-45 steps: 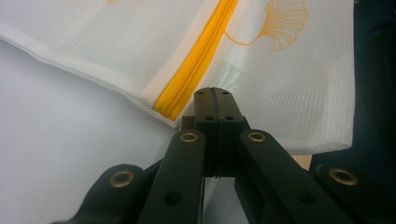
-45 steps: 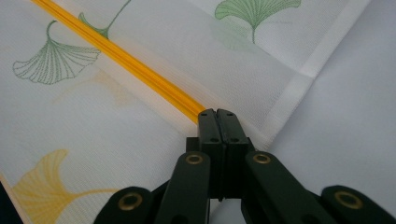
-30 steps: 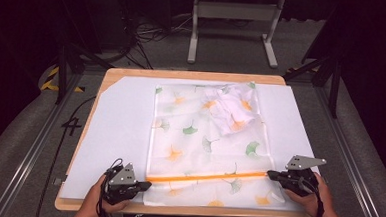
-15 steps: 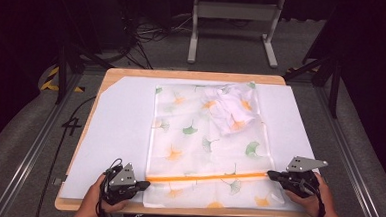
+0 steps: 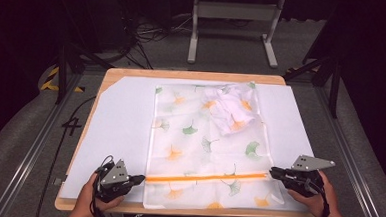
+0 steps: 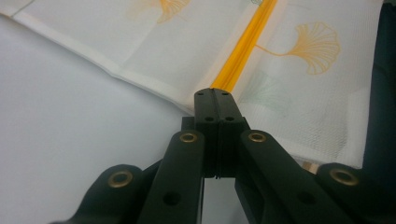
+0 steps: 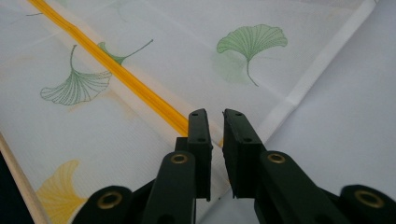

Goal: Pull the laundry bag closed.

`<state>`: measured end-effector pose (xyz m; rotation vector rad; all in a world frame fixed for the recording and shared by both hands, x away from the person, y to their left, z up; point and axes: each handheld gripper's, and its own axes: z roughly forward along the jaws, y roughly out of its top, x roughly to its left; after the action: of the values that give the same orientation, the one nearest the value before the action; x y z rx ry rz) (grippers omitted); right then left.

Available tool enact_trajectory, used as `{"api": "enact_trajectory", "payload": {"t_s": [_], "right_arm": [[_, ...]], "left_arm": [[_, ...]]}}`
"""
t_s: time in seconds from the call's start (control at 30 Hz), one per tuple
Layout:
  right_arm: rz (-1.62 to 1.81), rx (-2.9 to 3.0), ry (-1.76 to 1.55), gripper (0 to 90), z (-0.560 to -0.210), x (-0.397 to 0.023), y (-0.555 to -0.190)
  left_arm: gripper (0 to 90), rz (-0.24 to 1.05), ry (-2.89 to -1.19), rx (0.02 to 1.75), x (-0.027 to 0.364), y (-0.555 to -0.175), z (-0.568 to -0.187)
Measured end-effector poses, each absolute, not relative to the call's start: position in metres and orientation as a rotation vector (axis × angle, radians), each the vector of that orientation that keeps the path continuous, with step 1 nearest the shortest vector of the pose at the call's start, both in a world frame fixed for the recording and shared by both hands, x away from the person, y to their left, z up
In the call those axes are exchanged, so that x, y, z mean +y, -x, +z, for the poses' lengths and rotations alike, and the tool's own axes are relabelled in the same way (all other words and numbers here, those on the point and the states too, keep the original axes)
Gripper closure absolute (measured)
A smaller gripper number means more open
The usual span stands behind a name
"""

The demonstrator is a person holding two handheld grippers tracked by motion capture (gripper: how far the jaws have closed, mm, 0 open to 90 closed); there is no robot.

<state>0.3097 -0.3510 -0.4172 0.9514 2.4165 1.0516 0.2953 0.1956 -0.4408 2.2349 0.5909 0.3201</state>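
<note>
Your left gripper point(image 6: 215, 100) has its jaws pressed together right at the left end of the orange zipper strip point(image 5: 207, 178), which runs left-to-right across the near part of the translucent white mesh bag with ginkgo leaf prints point(image 5: 204, 144) on the counter point(image 5: 192, 76). Your right gripper point(image 7: 215, 123) sits at the strip's other end, jaws just been opening, slightly apart, nothing pinched.

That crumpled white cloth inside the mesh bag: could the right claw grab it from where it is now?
Probably not directly. The cloth lies inside the mesh bag, at its far end, while the right claw sits at the near end of the orange zipper, which looks closed.
</note>
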Motion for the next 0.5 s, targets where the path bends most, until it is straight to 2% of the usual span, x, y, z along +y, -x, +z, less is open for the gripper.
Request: {"api": "enact_trajectory", "payload": {"t_s": [0.3,0.5], "right_arm": [[1.049,2.369,-0.962,66.3,-0.411,-0.353,-0.311],[1.035,2.304,-0.921,50.9,-0.409,-0.36,-0.314]], "left_arm": [[81.1,0.406,-2.202,0.635,0.207,-0.296,-0.435],[67.7,0.471,-2.198,0.674,0.216,-0.3,-0.435]]}}
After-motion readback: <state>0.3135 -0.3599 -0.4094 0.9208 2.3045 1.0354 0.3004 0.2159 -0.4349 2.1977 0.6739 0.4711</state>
